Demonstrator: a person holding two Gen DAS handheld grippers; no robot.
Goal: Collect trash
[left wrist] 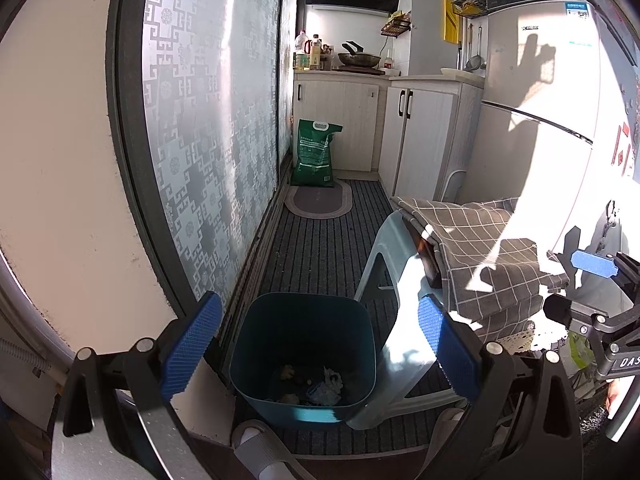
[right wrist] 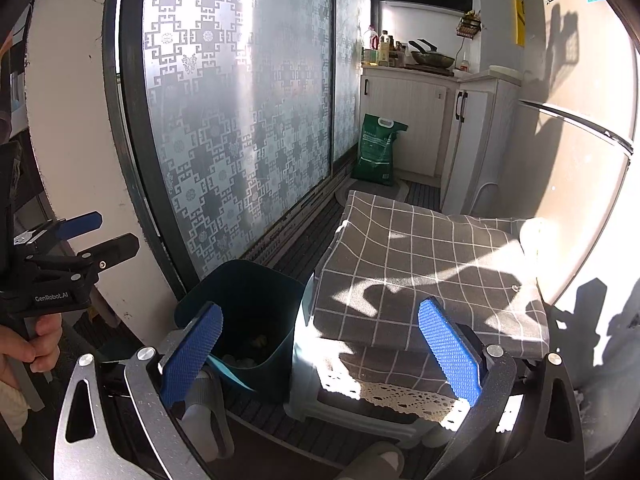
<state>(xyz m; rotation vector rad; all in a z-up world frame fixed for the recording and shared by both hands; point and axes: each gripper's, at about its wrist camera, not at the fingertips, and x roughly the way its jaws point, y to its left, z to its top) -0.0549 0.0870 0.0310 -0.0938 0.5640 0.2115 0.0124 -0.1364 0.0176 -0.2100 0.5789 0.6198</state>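
A dark teal trash bin [left wrist: 304, 356] stands on the striped floor mat beside the sliding door; crumpled paper and scraps [left wrist: 320, 390] lie at its bottom. My left gripper [left wrist: 316, 352] is open and empty, hovering above the bin's mouth. In the right wrist view the bin [right wrist: 248, 320] is at lower left, and my right gripper [right wrist: 320, 352] is open and empty, between the bin and the stool. The left gripper also shows at that view's left edge [right wrist: 100, 236], and the right gripper shows at the left wrist view's right edge [left wrist: 592, 276].
A pale plastic stool [left wrist: 396, 320] covered by a grey checked cloth [right wrist: 428, 276] stands right of the bin. A frosted sliding door [left wrist: 212, 128] runs along the left. White cabinets [left wrist: 424, 140], a fridge [left wrist: 536, 92] and a green sack [left wrist: 314, 154] stand farther back.
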